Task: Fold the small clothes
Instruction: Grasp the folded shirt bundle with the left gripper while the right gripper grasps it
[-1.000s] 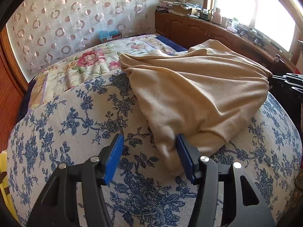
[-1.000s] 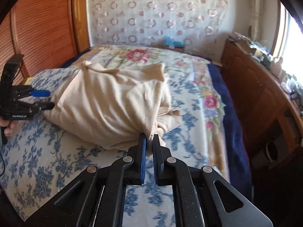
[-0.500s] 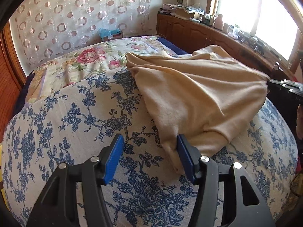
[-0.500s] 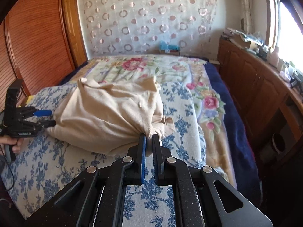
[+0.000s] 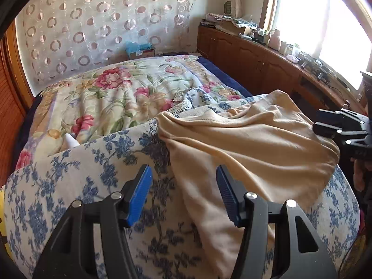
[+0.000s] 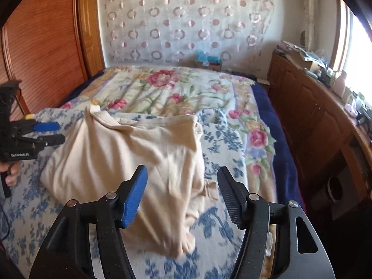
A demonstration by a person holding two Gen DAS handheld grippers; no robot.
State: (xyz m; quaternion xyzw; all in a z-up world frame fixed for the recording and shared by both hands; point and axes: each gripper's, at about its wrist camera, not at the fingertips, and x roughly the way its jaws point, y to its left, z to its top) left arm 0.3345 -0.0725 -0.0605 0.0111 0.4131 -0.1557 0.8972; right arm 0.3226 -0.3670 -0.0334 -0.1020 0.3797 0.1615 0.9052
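Note:
A beige garment (image 5: pixel 251 148) lies crumpled on the blue-flowered cloth (image 5: pixel 76 181) at the near end of the bed; it also shows in the right wrist view (image 6: pixel 130 160). My left gripper (image 5: pixel 183 193) is open and empty, its right finger over the garment's near edge. My right gripper (image 6: pixel 182 195) is open and empty, above the garment's bunched corner. The left gripper shows at the left of the right wrist view (image 6: pixel 50 133), beside the garment's far edge. The right gripper's black body (image 5: pixel 344 130) shows at the right of the left wrist view.
A pink-flowered bedspread (image 6: pixel 172 90) covers the far half of the bed. A wooden cabinet (image 6: pixel 320 125) with cluttered top runs along the right under a window. A wooden wardrobe (image 6: pixel 46 46) stands at the left. A blue box (image 5: pixel 139 48) sits by the curtain.
My right gripper has opened and let go of the garment's corner, which has dropped onto the bed. Both grippers have pulled back and up a little. The left gripper stays open.

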